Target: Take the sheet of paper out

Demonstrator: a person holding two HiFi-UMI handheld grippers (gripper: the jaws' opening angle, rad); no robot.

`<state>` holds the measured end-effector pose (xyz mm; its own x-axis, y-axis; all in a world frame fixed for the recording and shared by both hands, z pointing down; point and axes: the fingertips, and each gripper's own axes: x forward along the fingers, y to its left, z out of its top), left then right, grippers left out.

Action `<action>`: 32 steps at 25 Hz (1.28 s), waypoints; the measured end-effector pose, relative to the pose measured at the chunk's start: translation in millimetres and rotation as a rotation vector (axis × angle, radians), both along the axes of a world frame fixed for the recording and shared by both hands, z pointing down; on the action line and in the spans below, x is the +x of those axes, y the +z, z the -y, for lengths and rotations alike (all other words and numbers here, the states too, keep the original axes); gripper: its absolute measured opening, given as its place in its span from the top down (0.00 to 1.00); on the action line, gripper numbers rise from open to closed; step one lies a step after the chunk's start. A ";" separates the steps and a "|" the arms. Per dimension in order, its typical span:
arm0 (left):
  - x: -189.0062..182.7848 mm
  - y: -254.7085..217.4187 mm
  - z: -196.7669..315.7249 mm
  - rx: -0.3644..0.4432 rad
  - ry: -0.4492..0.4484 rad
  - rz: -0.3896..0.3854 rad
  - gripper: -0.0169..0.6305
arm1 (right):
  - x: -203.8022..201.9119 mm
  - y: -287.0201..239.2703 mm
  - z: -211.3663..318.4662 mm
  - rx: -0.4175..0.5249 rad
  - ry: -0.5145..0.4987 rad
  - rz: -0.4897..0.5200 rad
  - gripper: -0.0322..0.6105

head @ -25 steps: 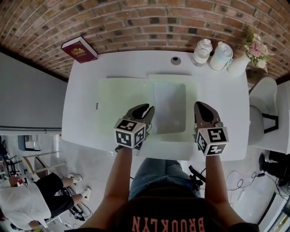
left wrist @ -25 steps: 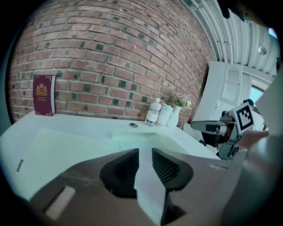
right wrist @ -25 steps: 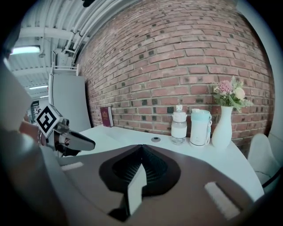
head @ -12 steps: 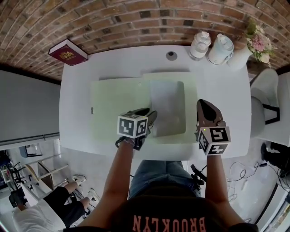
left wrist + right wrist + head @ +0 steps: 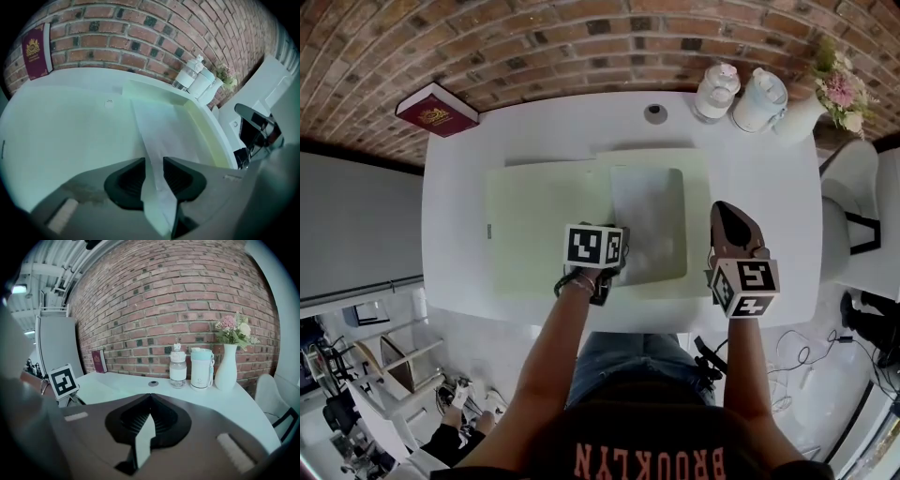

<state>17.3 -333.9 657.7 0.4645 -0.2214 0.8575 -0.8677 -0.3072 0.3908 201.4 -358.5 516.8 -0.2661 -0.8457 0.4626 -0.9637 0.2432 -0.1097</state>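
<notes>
My left gripper (image 5: 153, 163) is tipped down at the near left corner of the sheet of paper (image 5: 649, 220). Its jaws are closing, with the edge of the paper standing between them. The pads do not squeeze it yet, and I can see a gap. The paper lies on the right half of the open green folder (image 5: 544, 225) on the white table (image 5: 750, 178). My right gripper (image 5: 727, 214) hangs just beside the folder's right edge, its jaws together at the tips, holding nothing I can name. So I think this is the grabbing step. Next I need to finish the pinch so the thin paper does not slip, then lift it off the folder.
</notes>
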 end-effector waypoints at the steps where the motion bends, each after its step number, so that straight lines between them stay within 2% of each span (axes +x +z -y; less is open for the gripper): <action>1: -1.9 0.8 0.8 0.005 -0.003 0.022 0.79 | 0.1 -0.2 0.6 0.004 0.003 0.000 0.95; 3: -7.2 2.2 2.3 0.024 -0.006 0.061 0.88 | 0.1 1.0 0.1 0.003 0.007 0.001 0.95; 4: -9.3 2.7 2.9 0.032 -0.013 0.066 0.97 | 0.2 1.4 -0.3 0.003 0.008 0.002 0.95; 13: -26.1 -4.6 3.5 0.043 -0.095 -0.008 0.97 | 2.5 -4.7 -4.5 0.021 0.007 0.008 0.95; 23: -56.6 -26.8 -1.1 0.101 -0.166 -0.020 0.97 | -13.9 -18.2 -11.0 0.055 -0.030 0.024 0.95; 32: -83.5 -50.0 -0.2 0.159 -0.156 -0.029 0.97 | -38.2 -39.0 -14.5 0.093 -0.022 0.022 0.95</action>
<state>-66.2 -333.7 607.7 0.4377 -0.4239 0.7929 -0.8988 -0.2296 0.3734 163.2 -344.0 477.8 -0.2945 -0.8784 0.3765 -0.9556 0.2749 -0.1063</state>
